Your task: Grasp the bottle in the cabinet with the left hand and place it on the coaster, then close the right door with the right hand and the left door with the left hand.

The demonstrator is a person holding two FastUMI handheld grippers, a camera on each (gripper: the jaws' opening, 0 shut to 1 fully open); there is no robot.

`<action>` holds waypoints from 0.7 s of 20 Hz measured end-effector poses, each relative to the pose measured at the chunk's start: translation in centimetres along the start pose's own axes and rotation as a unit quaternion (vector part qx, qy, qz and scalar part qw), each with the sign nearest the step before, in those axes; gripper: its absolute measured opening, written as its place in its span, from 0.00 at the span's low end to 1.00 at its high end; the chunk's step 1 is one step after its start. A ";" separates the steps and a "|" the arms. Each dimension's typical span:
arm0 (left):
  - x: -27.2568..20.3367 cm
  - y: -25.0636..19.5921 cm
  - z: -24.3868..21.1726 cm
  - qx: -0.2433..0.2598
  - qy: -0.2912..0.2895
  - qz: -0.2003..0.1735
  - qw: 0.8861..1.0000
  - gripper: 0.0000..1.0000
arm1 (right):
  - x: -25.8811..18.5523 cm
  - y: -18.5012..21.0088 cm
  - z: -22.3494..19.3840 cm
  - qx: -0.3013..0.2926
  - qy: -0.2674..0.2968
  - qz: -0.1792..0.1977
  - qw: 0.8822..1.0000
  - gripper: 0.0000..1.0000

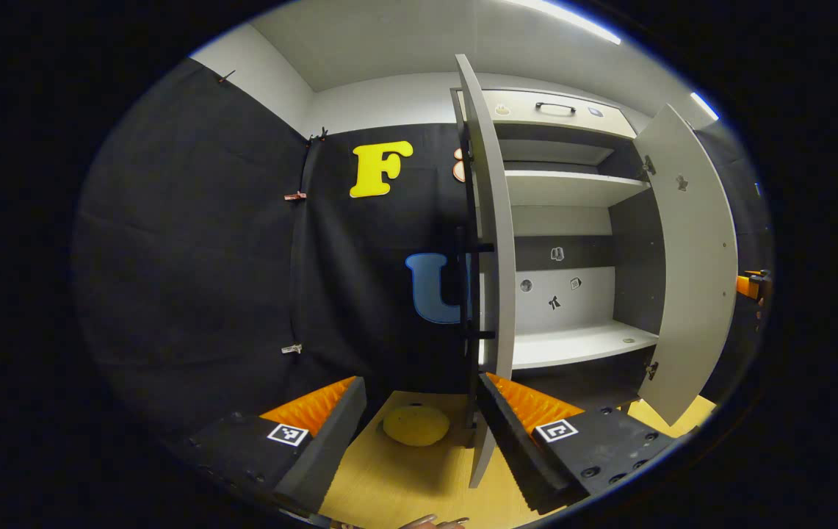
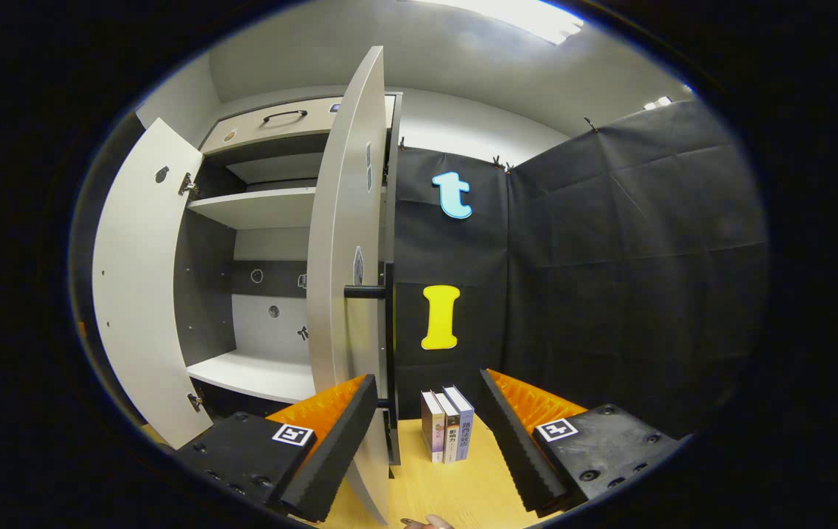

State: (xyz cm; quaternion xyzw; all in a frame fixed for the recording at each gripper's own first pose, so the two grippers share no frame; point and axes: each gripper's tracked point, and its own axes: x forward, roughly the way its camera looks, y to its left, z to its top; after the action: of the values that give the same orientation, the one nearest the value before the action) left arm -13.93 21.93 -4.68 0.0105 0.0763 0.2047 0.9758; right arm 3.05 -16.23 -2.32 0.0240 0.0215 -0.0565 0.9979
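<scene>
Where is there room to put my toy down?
The lower cabinet shelf looks bare between both open doors. The upper shelf too. Bare tabletop lies in front of the yellow coaster. It is tighter by the books beside the right door.

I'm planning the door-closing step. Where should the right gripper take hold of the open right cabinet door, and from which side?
Take the black handle on the outer face of the right door, coming from the booth-wall side. The door stands edge-on to the open right gripper, and the handle stands off the panel there, likely leaving room for a finger.
</scene>
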 end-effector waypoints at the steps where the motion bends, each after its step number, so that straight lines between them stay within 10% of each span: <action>1: 0.7 0.1 0.2 0.007 -0.003 -0.004 1.000 0.96 | -0.1 0.7 0.0 0.000 0.001 0.001 1.000 0.94; 14: 7.8 -1.7 -0.2 -0.024 -0.013 -0.104 0.994 0.96 | 1.7 16.8 -1.6 0.019 0.011 0.102 0.995 0.98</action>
State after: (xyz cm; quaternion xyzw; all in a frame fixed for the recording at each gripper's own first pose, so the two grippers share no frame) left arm -6.25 23.53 -6.07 -0.0183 0.0598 0.1042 0.9926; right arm 6.57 0.32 -3.21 0.0459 0.0290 0.0453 0.9975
